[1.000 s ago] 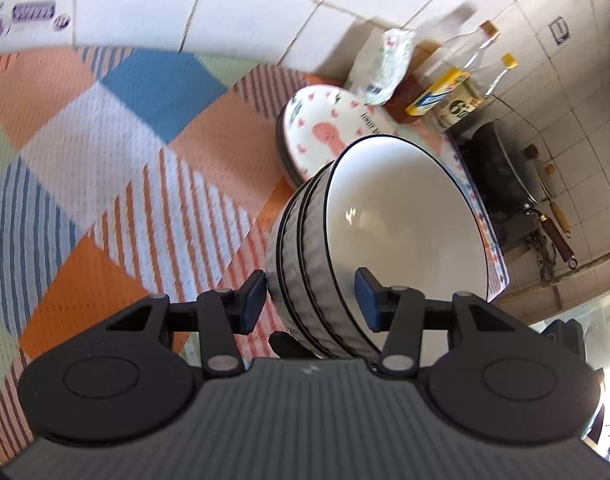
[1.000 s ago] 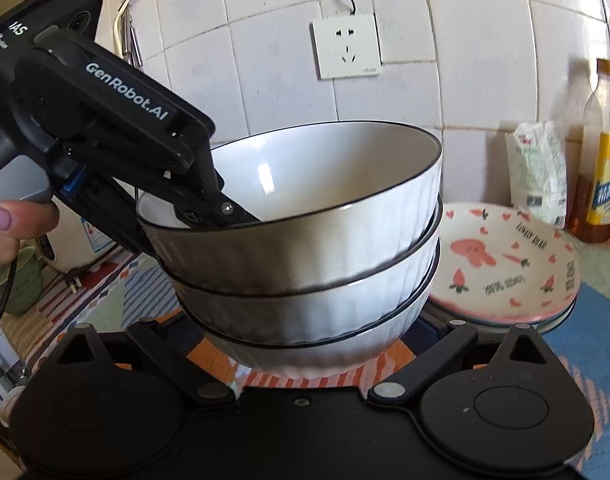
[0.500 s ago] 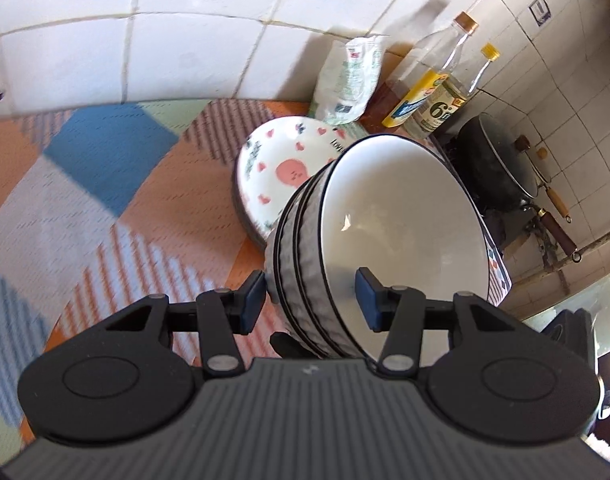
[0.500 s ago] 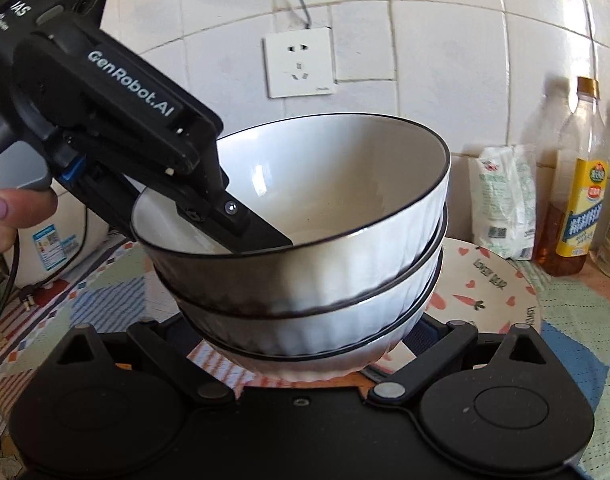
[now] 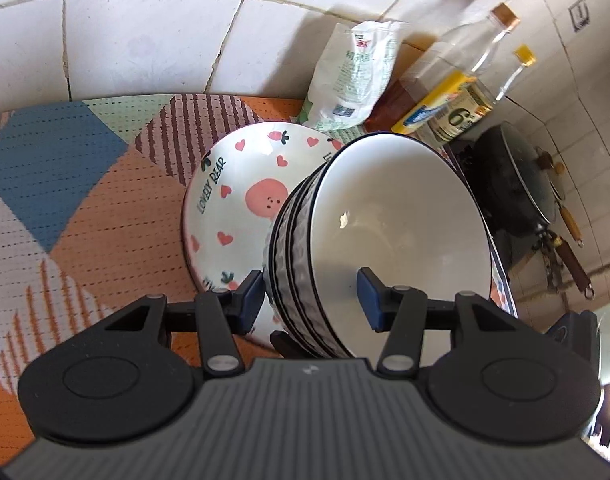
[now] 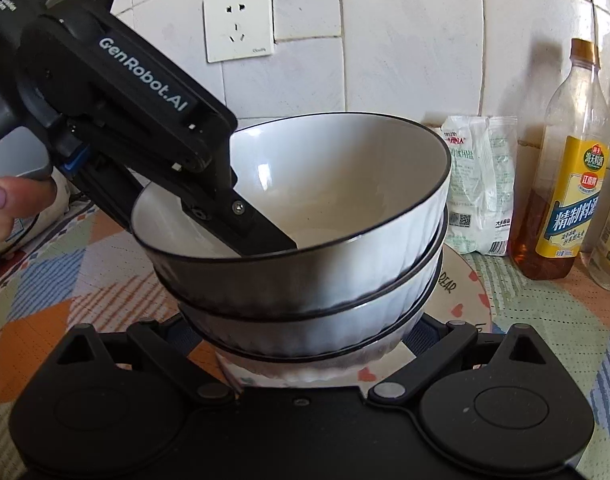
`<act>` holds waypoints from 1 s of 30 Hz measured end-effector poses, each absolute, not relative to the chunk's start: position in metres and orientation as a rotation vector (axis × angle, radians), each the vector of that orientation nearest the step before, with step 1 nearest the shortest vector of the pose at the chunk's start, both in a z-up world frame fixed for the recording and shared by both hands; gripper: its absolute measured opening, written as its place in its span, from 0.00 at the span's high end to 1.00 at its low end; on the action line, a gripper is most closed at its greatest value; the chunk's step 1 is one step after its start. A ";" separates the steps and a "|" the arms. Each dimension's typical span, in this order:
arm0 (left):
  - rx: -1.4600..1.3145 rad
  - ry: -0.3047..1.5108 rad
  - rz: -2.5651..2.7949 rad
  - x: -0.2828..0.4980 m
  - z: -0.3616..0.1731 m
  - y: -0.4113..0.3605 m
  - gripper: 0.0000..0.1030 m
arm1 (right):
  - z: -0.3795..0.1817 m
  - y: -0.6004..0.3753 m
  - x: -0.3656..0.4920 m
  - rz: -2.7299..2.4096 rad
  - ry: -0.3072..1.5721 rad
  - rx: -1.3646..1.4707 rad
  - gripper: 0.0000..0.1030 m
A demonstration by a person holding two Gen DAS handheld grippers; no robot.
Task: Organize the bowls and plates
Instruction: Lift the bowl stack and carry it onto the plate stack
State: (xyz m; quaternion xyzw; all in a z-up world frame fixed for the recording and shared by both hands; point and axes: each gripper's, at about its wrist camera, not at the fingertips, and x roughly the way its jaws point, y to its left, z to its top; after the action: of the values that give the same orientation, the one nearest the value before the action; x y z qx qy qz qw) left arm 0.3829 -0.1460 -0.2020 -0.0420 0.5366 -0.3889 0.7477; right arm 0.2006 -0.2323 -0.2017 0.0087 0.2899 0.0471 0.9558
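A stack of three white ribbed bowls with black rims (image 5: 393,232) (image 6: 305,272) is held in the air over a white plate with pink hearts (image 5: 233,200) (image 6: 465,288). My left gripper (image 5: 309,300) is shut on the stack's near wall, one finger inside the top bowl (image 6: 261,232), one outside. My right gripper (image 6: 301,336) clasps the base of the stack from both sides; its fingertips are hidden behind the bowls.
A patterned mat (image 5: 65,184) covers the counter. At the tiled wall stand a white bag (image 5: 353,76) (image 6: 481,184), oil bottles (image 5: 445,100) (image 6: 565,184) and a black wok (image 5: 513,184). A wall socket (image 6: 237,22) is above.
Both grippers carried the bowl stack toward the wall; it now hangs over the heart plate, closer to the bag and bottles.
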 end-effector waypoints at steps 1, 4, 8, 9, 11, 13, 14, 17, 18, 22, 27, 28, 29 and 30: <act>-0.095 1.177 -0.839 0.384 -0.203 -0.149 0.52 | -0.202 -0.236 0.202 0.103 0.593 0.017 0.02; -0.103 1.184 -0.810 0.387 -0.208 -0.158 0.52 | -0.205 -0.245 0.208 0.130 0.607 0.013 0.02; -0.086 1.196 -0.762 0.392 -0.211 -0.171 0.52 | -0.210 -0.255 0.217 0.158 0.629 0.005 0.02; -0.075 1.191 -0.753 0.392 -0.210 -0.174 0.52 | -0.211 -0.257 0.218 0.161 0.628 0.010 0.02; -0.069 1.177 -0.737 0.391 -0.210 -0.177 0.52 | -0.213 -0.263 0.222 0.167 0.627 0.034 0.02; -0.098 1.179 -0.720 0.391 -0.212 -0.177 0.52 | -0.213 -0.268 0.225 0.181 0.635 0.035 0.02; -0.110 1.184 -0.712 0.391 -0.213 -0.177 0.52 | -0.213 -0.269 0.226 0.189 0.637 0.027 0.02; -0.107 1.195 -0.690 0.389 -0.216 -0.179 0.52 | -0.214 -0.271 0.225 0.214 0.648 0.006 0.02; -0.102 1.201 -0.680 0.388 -0.217 -0.181 0.52 | -0.216 -0.271 0.225 0.221 0.655 0.002 0.02; -0.115 1.202 -0.661 0.384 -0.218 -0.181 0.52 | -0.218 -0.276 0.224 0.236 0.661 0.002 0.02; -0.132 1.199 -0.581 0.379 -0.215 -0.184 0.53 | -0.219 -0.283 0.224 0.246 0.656 0.018 0.03; -0.126 1.185 -0.581 0.377 -0.215 -0.185 0.54 | -0.218 -0.284 0.225 0.241 0.666 0.023 0.03; -0.122 1.179 -0.585 0.376 -0.215 -0.185 0.54 | -0.219 -0.284 0.228 0.237 0.679 0.032 0.04; -0.130 1.180 -0.584 0.376 -0.216 -0.185 0.54 | -0.219 -0.285 0.229 0.237 0.691 0.040 0.04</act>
State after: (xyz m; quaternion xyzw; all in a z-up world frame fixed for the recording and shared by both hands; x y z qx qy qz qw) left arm 0.3759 -0.1847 -0.2156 -0.0604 0.5478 -0.2712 0.7891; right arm 0.2287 -0.2852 -0.2193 0.0196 0.3378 0.1156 0.9339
